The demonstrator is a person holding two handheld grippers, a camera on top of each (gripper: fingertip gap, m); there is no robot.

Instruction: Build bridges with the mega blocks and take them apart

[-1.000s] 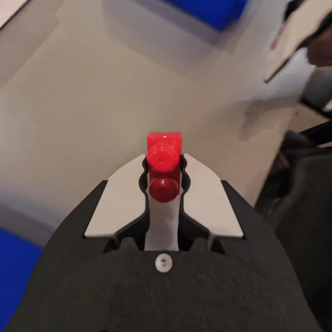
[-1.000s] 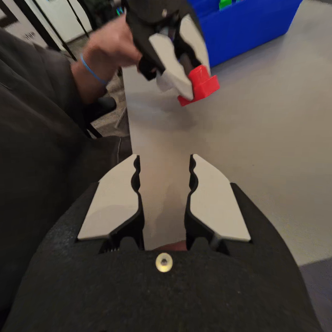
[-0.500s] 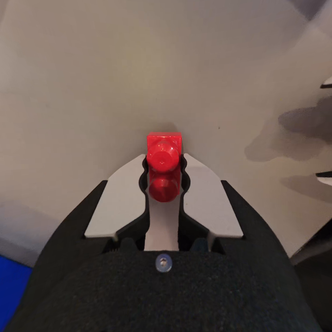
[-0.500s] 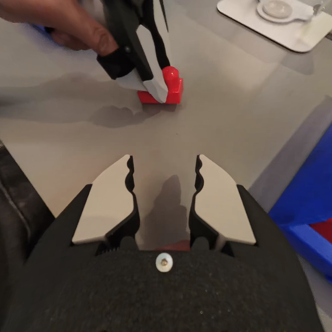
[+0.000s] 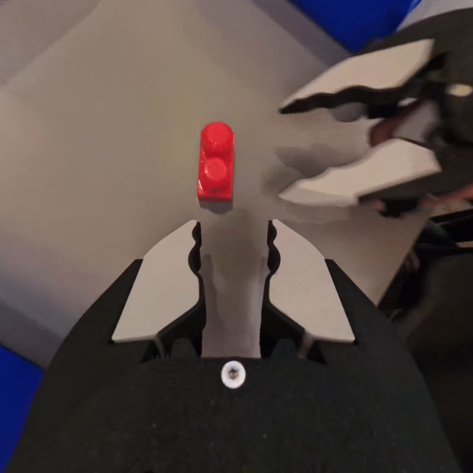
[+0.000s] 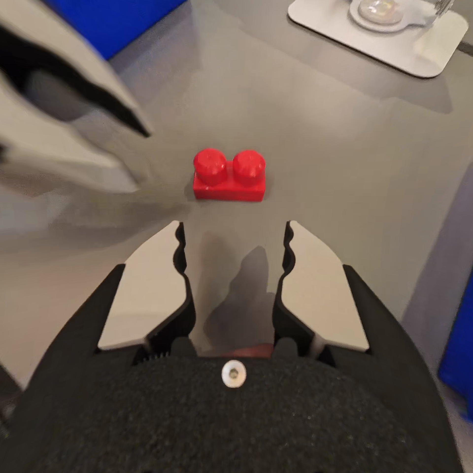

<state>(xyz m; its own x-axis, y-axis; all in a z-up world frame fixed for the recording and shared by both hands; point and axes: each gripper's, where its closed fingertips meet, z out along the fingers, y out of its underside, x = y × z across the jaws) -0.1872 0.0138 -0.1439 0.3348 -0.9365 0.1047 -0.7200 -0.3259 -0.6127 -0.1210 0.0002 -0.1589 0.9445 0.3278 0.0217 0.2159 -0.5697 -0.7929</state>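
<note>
The red block (image 6: pixel 228 176) sits studs-up on the grey table (image 6: pixel 332 153), well in from its edges, free of both tools. From the right gripper (image 6: pixel 234 225) it lies straight ahead, its long axis running crosswise to the fingers; from the left gripper (image 5: pixel 232 222) it lies ahead and a touch left, long axis pointing along the fingers. Both grippers are spread and hold nothing. The left looks better lined up to close across the block's narrow sides; the right would have to span its length. A blue bin (image 6: pixel 115 23) stands toward the far left edge.
</note>
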